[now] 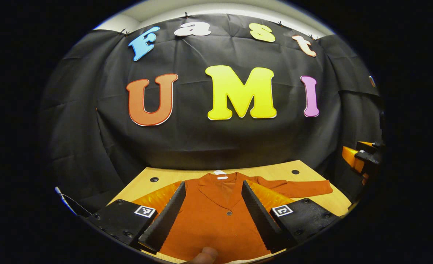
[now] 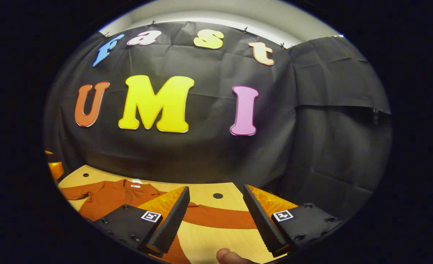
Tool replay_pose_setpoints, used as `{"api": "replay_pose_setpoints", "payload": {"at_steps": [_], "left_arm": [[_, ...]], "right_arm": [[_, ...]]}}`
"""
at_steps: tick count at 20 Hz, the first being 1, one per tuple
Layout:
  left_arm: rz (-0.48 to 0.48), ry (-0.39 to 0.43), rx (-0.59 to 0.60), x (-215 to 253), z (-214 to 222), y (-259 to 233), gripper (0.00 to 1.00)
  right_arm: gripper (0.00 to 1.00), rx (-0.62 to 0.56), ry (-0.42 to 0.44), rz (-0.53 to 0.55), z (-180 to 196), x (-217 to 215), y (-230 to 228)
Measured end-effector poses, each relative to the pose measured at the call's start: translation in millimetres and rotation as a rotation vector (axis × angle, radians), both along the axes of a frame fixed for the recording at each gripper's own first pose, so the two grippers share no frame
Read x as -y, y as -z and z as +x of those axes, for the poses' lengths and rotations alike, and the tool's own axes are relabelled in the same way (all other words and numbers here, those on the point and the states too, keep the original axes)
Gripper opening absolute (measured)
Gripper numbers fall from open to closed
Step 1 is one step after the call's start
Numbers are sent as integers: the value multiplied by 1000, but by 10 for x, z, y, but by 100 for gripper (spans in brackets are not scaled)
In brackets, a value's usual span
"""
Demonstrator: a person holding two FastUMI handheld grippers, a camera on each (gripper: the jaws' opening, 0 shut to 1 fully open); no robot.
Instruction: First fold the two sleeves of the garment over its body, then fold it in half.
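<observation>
A rust-orange jacket [image 1: 216, 216] lies flat on the wooden bench [image 1: 275, 170], collar toward the black wall, with one sleeve [image 1: 297, 187] stretched out to the side. The left gripper [image 1: 213, 214] hangs above the jacket's front, its fingers spread wide and holding nothing. The right gripper [image 2: 216, 220] hangs above the stretched sleeve, spread wide too. A fingertip [image 2: 227, 255] peeks in at the bottom edge.

Matt cloth garment [image 1: 216, 216], wooden table [image 1: 275, 170]
</observation>
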State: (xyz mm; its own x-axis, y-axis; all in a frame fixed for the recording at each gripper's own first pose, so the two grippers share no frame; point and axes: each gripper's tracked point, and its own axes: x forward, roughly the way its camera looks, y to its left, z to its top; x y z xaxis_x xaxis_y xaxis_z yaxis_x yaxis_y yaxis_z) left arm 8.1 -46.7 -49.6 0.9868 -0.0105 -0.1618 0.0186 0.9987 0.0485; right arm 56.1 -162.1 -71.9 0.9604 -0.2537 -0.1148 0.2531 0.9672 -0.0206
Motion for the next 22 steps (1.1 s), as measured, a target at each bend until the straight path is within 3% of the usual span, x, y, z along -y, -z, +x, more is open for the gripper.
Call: {"api": "replay_pose_setpoints", "payload": {"at_steps": [5,10,14,17,22], "left_arm": [[31,11,-57,242,-43,145,99],[57,-34,-87,428,-78,206,99],[73,-87,-101,525,-83,254,99],[83,-97,-135,569,-132,359,99],[95,-134,-173,428,-206,475,99]], "right_arm": [[94,-99,114,68,288,809,544],[93,-239,158,187,669,1395,1280],[95,-400,157,252,965,1565,1965],[93,-522,200,243,1099,1794,2440],[95,-677,208,288,1300,1901,2959]]}}
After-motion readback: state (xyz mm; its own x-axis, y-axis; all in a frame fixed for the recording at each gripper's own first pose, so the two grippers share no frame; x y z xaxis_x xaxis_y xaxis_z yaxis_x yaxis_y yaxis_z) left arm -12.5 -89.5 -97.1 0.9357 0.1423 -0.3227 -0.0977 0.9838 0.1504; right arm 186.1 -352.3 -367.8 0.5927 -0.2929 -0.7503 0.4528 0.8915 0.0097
